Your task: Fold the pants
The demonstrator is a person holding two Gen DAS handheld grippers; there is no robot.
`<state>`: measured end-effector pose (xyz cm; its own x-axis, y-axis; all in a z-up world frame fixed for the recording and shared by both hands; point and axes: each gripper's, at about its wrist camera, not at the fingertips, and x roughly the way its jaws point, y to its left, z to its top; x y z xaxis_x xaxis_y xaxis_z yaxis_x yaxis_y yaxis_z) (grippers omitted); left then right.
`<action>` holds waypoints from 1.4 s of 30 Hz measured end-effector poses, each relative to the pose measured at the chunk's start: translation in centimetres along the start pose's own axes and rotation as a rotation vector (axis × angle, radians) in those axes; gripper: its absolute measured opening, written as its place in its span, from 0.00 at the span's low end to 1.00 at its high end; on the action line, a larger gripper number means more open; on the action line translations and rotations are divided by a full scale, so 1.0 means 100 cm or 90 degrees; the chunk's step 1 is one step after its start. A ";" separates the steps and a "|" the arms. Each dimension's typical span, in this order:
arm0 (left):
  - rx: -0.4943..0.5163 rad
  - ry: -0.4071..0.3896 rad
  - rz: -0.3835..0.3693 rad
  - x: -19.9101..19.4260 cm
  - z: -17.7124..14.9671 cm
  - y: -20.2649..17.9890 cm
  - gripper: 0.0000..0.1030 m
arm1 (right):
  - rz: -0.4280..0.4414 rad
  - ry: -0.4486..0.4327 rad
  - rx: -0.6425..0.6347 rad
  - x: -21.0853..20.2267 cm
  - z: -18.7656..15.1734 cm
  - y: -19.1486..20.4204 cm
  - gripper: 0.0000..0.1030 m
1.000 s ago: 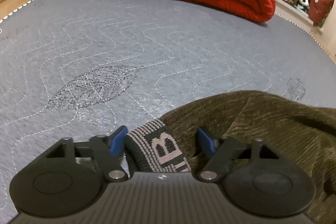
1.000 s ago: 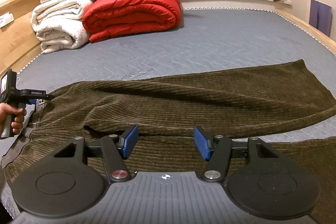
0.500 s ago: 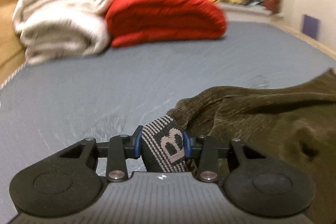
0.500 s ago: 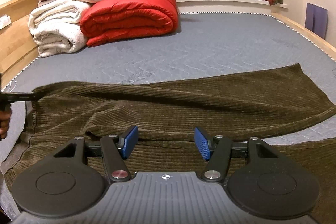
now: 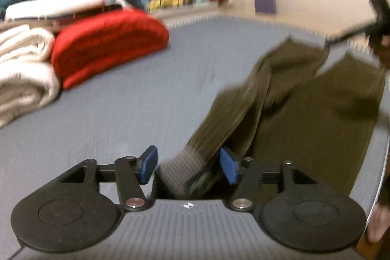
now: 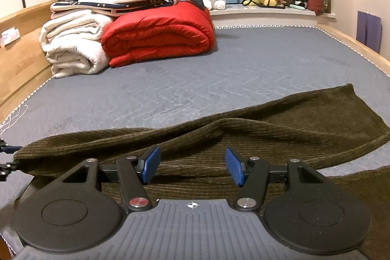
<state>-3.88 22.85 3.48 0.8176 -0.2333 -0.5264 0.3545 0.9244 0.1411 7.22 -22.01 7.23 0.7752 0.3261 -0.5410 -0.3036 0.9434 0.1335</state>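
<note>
The olive pants (image 6: pixel 243 135) lie across the near edge of the mattress (image 6: pixel 219 70). The left gripper (image 5: pixel 187 165) has just been opening, its waistband (image 5: pixel 181 173) loose between parted pads; the right gripper (image 6: pixel 192 166) hovers wide and empty above the cloth. With nothing clamped, the lifted waist may slip out and undo the fold.

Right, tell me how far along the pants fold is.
Done: the pants lie spread lengthwise on the mattress, one leg partly over the other. In hand: the waistband sits between the left gripper's jaws, which have just been opening; the pads look clear of it. The right gripper hovers open over the fabric, gripping nothing. Left: no crosswise fold shows yet; the legs lie at full length.
</note>
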 end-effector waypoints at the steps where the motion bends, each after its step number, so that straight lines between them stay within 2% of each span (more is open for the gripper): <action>1: -0.007 -0.014 0.002 0.000 0.007 0.000 0.68 | -0.001 0.002 0.003 0.001 0.000 -0.001 0.59; 4: -0.010 -0.025 0.024 0.013 0.026 -0.008 0.68 | -0.006 0.007 0.009 0.002 -0.002 -0.004 0.59; 7: 0.029 0.009 0.031 0.045 0.036 -0.024 0.68 | -0.011 0.010 0.011 0.003 -0.004 -0.007 0.59; 9: 0.063 0.040 0.045 0.070 0.037 -0.033 0.64 | -0.014 0.012 0.011 0.004 -0.005 -0.009 0.59; 10: 0.073 0.053 0.049 0.081 0.036 -0.035 0.57 | -0.015 0.013 0.012 0.004 -0.006 -0.010 0.59; 11: 0.089 0.062 0.057 0.093 0.037 -0.037 0.41 | -0.017 0.015 0.013 0.005 -0.006 -0.012 0.59; 13: 0.110 0.063 0.077 0.104 0.040 -0.040 0.18 | -0.020 0.017 0.015 0.006 -0.007 -0.015 0.59; 16: 0.133 0.042 0.077 0.104 0.049 -0.042 0.14 | -0.029 0.020 0.027 0.007 -0.008 -0.024 0.59; 19: 0.159 0.019 0.045 0.077 0.055 -0.046 0.13 | -0.036 0.021 0.053 0.008 -0.006 -0.036 0.59; 21: 0.174 -0.015 -0.014 0.040 0.056 -0.044 0.12 | -0.044 0.015 0.077 0.006 -0.001 -0.047 0.59; 23: 0.175 -0.029 -0.097 0.004 0.047 -0.041 0.11 | -0.055 -0.005 0.105 0.000 0.006 -0.059 0.59; 24: 0.168 -0.011 -0.129 -0.002 0.042 -0.038 0.11 | -0.062 -0.016 0.117 -0.002 0.009 -0.065 0.59; 25: 0.160 0.045 -0.166 -0.003 0.033 -0.034 0.11 | -0.070 -0.028 0.131 -0.006 0.013 -0.071 0.59; 27: 0.175 0.168 -0.204 0.012 0.009 -0.039 0.12 | -0.088 -0.049 0.159 -0.012 0.018 -0.085 0.59; 28: 0.210 0.219 -0.208 0.019 -0.005 -0.048 0.12 | -0.099 -0.057 0.175 -0.014 0.019 -0.092 0.59; 29: 0.240 0.236 -0.206 0.022 -0.012 -0.056 0.12 | -0.109 -0.062 0.193 -0.015 0.019 -0.099 0.59; 30: 0.250 0.230 -0.208 0.021 -0.012 -0.061 0.12 | -0.119 -0.065 0.214 -0.015 0.019 -0.107 0.59; 31: 0.241 0.209 -0.215 0.020 -0.006 -0.061 0.14 | -0.128 -0.064 0.237 -0.014 0.019 -0.115 0.57; 33: 0.185 0.127 -0.217 0.012 0.017 -0.055 0.32 | -0.140 -0.061 0.286 -0.012 0.016 -0.132 0.49; 34: 0.157 0.082 -0.210 0.009 0.028 -0.052 0.45 | -0.143 -0.056 0.313 -0.009 0.014 -0.139 0.40; 36: 0.124 0.022 -0.179 0.009 0.041 -0.055 0.47 | -0.141 -0.043 0.359 -0.003 0.009 -0.153 0.30; 37: 0.121 0.016 -0.163 0.015 0.045 -0.061 0.47 | -0.141 -0.038 0.377 0.001 0.006 -0.158 0.25; 40: 0.168 0.027 -0.124 0.036 0.051 -0.094 0.47 | -0.142 -0.024 0.401 0.015 0.001 -0.164 0.23; 42: 0.181 0.046 -0.127 0.051 0.051 -0.115 0.46 | -0.136 -0.020 0.408 0.024 -0.002 -0.166 0.22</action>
<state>-1.42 9.48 3.46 0.6891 -0.3687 -0.6239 0.6241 0.7394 0.2524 14.00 -36.96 3.58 0.8007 0.1209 -0.5868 0.2392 0.8334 0.4981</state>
